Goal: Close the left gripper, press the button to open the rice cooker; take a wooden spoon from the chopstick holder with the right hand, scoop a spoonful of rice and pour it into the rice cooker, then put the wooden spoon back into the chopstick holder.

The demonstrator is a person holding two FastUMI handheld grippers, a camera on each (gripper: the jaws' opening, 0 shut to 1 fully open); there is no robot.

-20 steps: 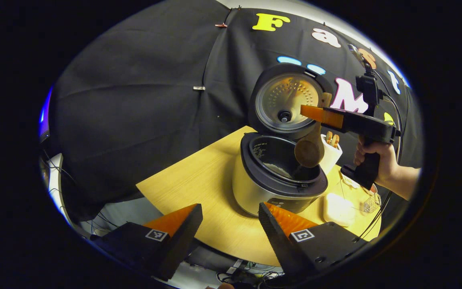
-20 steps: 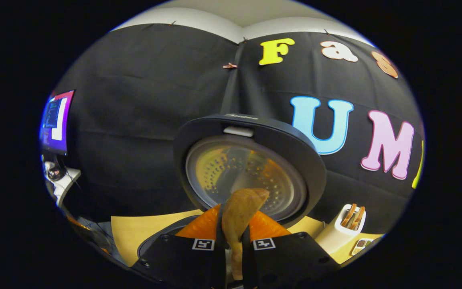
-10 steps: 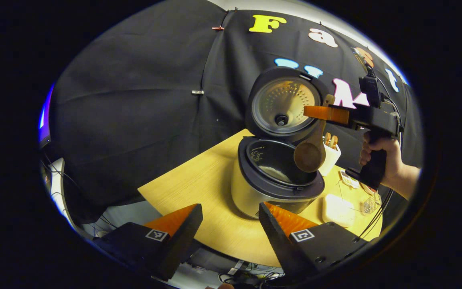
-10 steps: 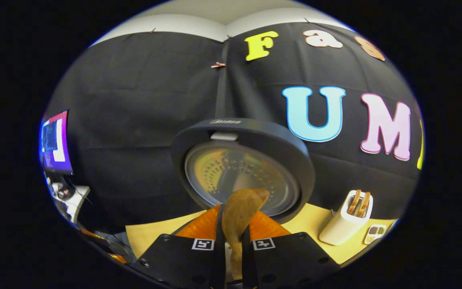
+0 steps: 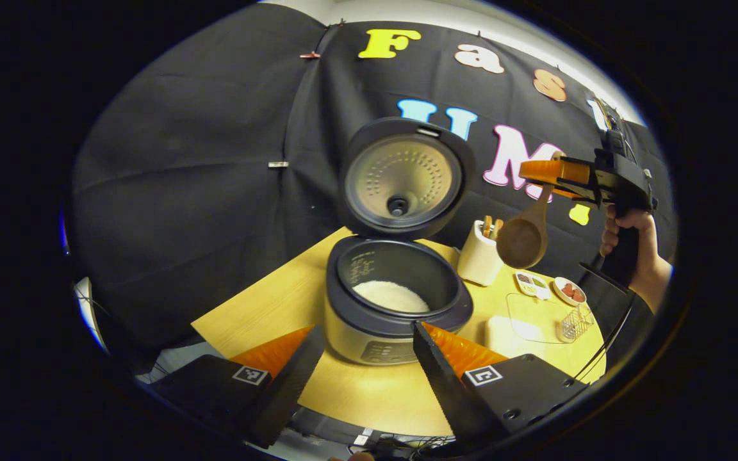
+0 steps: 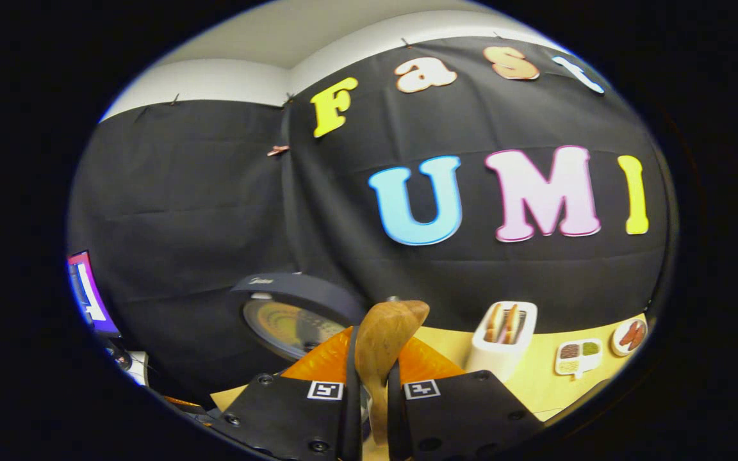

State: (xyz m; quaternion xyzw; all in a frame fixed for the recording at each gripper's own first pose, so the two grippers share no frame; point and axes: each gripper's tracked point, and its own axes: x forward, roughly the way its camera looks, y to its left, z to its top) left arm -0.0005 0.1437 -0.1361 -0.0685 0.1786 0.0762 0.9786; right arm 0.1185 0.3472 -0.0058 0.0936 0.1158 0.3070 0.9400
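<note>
The rice cooker (image 5: 369,333) stands open on the wooden table, its lid (image 5: 403,179) upright, with white rice (image 5: 390,296) in the pot. My left gripper (image 5: 369,342) hovers open just in front of it, holding nothing. To the right, a hand holds my right gripper (image 5: 539,171), which is shut on the handle of the wooden spoon (image 5: 521,242). The spoon's bowl hangs down, above and right of the white chopstick holder (image 5: 479,257). In the right gripper view the spoon (image 6: 383,342) stands between the right gripper's (image 6: 372,371) fingers, with the holder (image 6: 502,339) ahead right and the lid (image 6: 292,314) left.
Right of the holder sit a small divided dish (image 5: 531,283), a red-filled saucer (image 5: 567,291), a wire basket (image 5: 575,323) and a clear box (image 5: 526,320). The table edge (image 5: 369,410) runs close under my left gripper. A lit screen (image 6: 87,294) stands far left.
The right gripper has carried the spoon to the right, from over the cooker's pot to above and beside the chopstick holder. The left gripper's view has swung so the cooker sits central.
</note>
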